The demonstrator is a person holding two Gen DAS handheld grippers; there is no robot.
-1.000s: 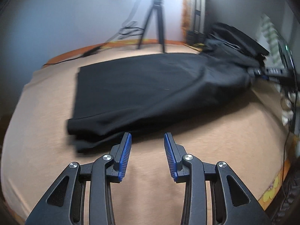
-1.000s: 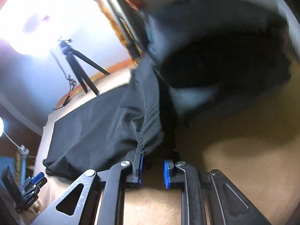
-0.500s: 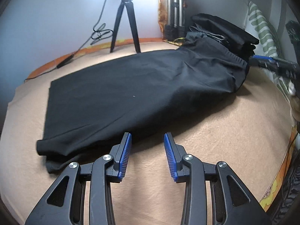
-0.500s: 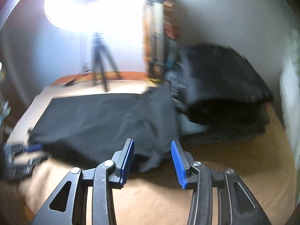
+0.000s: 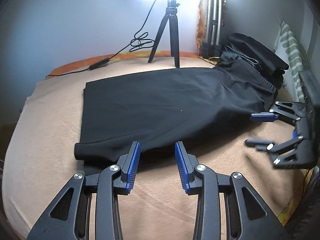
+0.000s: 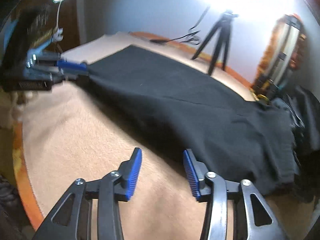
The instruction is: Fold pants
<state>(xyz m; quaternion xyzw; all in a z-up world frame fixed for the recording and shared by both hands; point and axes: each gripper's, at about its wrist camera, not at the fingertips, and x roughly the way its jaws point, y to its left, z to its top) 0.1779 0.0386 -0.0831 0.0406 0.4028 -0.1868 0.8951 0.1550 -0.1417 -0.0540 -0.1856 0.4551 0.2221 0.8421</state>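
- Both grippers hovered with fingers spread, gripping nothing.
- Left gripper (image 5: 157,158) sat at the hem edge of the black pants (image 5: 170,104) lying flat on the tan blanket (image 5: 46,132).
- Right gripper (image 6: 163,169) waited beside the waistband end.

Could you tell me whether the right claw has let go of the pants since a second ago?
Yes. The right claw was pinching the pants by the waistband; now it is open over the bare blanket, beside the fabric's near edge.
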